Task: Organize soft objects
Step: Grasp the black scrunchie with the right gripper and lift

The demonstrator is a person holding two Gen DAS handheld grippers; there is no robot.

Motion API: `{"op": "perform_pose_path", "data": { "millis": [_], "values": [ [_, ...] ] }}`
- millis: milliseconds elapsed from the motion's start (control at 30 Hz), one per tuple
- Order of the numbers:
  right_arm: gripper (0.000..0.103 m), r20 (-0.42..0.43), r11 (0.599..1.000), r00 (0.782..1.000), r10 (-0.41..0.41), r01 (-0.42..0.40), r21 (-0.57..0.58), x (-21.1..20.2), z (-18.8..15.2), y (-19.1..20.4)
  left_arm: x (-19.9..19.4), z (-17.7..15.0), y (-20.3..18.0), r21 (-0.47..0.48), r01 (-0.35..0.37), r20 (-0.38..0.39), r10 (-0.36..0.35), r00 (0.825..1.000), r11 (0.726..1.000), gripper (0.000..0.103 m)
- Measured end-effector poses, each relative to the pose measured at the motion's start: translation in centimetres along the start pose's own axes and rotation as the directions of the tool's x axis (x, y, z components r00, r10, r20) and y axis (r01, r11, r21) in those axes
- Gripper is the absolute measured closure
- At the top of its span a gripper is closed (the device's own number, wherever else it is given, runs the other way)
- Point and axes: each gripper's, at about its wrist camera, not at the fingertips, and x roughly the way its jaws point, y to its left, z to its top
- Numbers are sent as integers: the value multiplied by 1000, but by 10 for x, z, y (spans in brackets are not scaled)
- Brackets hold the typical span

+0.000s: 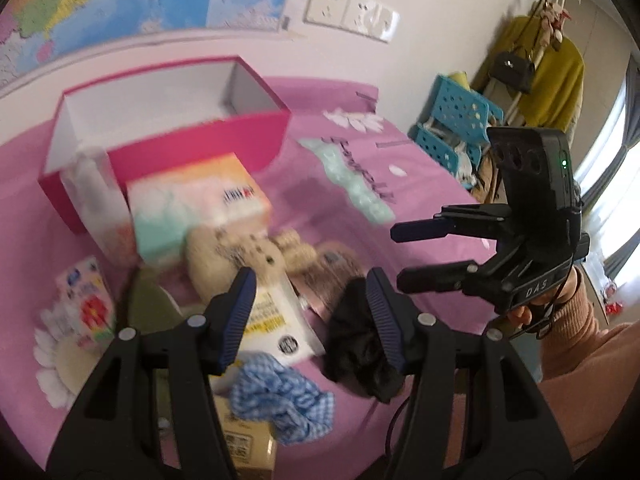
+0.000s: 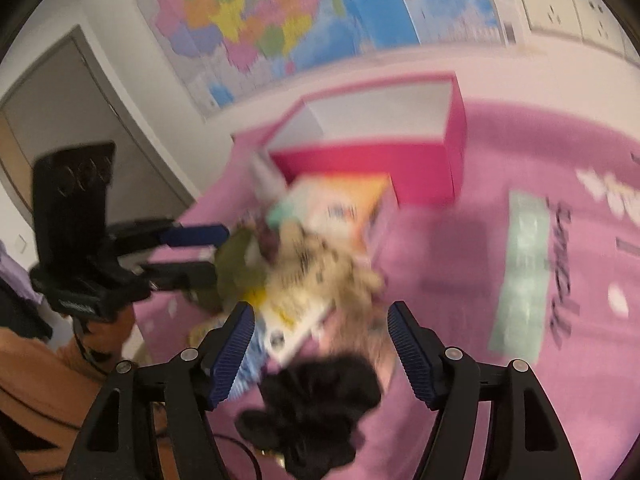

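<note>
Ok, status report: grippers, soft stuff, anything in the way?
Left gripper, right gripper open, empty. Soft pile outside pink box. Black scrunchie nearest right gripper. Nothing blocking.

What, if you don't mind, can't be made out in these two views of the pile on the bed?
- Tissue box print: blurred in both views.
- Plush toy: its shape is smeared by motion blur in the right wrist view.
- Pink box floor: hidden by its front wall in both views.
- Packet under the blue scrunchie: covered by the left gripper.
- Black scrunchie: the right gripper is open above it; contact can't be told.

Motion-blurred plush toy (image 2: 320,268) and tissue box (image 2: 340,204)
</note>
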Motion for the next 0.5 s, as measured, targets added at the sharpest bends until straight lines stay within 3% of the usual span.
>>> {"op": "perform_pose_path", "data": {
  "millis": [100,267,500],
  "values": [
    [25,-62,999,998,-20,22,25,8,-22,-4,7,-10,-4,-3,17,-29,-17,999,1000,44],
    [25,-137,997,989,-49,56,49,27,-46,-6,14,-24,-6,-17,38,-53,-39,998,999,44],
    [25,-138,997,990,-28,38,69,39,-59,-4,26,-35,-4,-44,53,-89,-57,994,998,44]
  ]
}}
